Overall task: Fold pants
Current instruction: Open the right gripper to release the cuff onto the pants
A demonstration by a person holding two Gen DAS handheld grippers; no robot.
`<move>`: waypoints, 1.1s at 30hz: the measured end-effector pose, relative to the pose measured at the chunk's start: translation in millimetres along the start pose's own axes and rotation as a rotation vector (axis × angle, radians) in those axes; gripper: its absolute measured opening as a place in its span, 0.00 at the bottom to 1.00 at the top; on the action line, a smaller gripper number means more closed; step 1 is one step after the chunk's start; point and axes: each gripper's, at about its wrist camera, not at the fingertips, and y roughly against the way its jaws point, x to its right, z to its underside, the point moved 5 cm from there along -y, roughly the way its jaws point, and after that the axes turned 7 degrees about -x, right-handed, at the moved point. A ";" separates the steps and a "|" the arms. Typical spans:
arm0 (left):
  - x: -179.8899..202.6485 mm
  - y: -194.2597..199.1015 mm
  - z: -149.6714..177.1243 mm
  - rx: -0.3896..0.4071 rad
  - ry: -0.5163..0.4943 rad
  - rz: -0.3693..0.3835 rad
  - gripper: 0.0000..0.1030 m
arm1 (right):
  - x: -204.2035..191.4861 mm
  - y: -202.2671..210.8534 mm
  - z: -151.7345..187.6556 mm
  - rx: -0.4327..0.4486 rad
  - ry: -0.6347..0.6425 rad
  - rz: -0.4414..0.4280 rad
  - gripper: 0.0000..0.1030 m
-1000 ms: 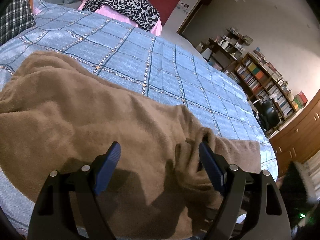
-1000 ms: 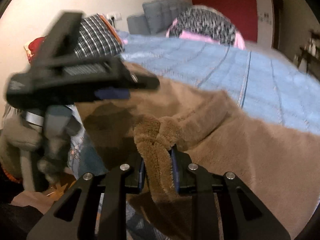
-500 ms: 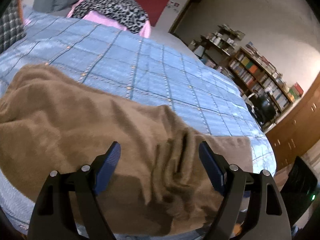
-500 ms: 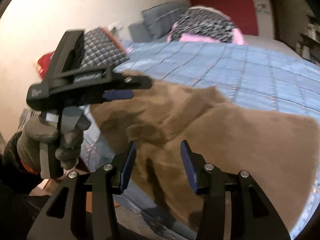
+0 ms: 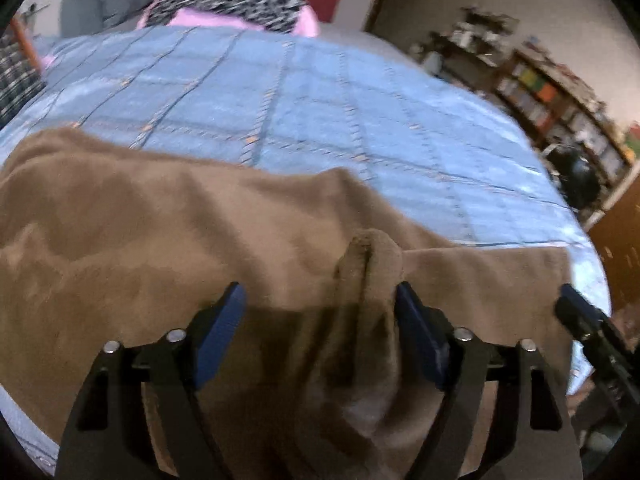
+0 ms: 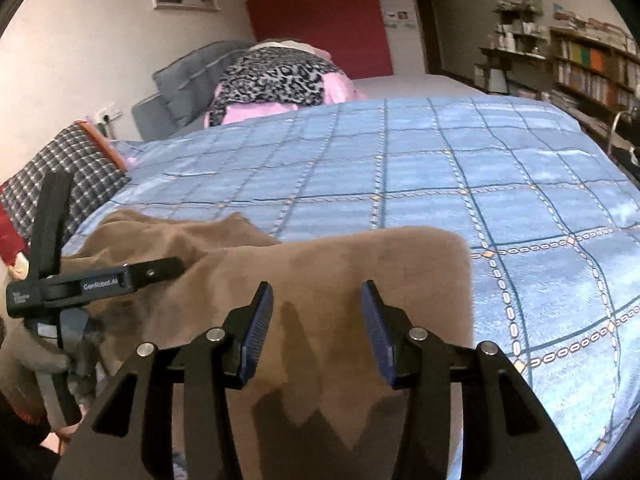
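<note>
Brown fleece pants (image 5: pixel 168 240) lie spread on the blue quilt (image 6: pixel 400 168), directly under and ahead of both claws. The left claw (image 5: pixel 320 328) is spread wide and holds nothing; a bunched ridge of cloth (image 5: pixel 372 264) stands just inside its right finger. The right claw (image 6: pixel 316 320) is also apart and empty, above a flat, squared end of the pants (image 6: pixel 400 264). This looks like a pause between folds; the next move probably calls for pinching an edge.
</note>
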 end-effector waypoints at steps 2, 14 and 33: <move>-9.7 -7.7 3.7 -0.010 0.020 0.013 0.73 | 7.8 -13.0 3.1 -0.028 -0.012 0.004 0.45; -14.7 -18.6 3.7 0.032 0.022 0.042 0.75 | 7.7 -45.2 23.9 -0.052 0.059 0.080 0.45; -122.4 88.7 27.8 0.152 0.317 0.016 0.85 | -78.7 -10.6 -0.6 0.031 0.163 -0.006 0.56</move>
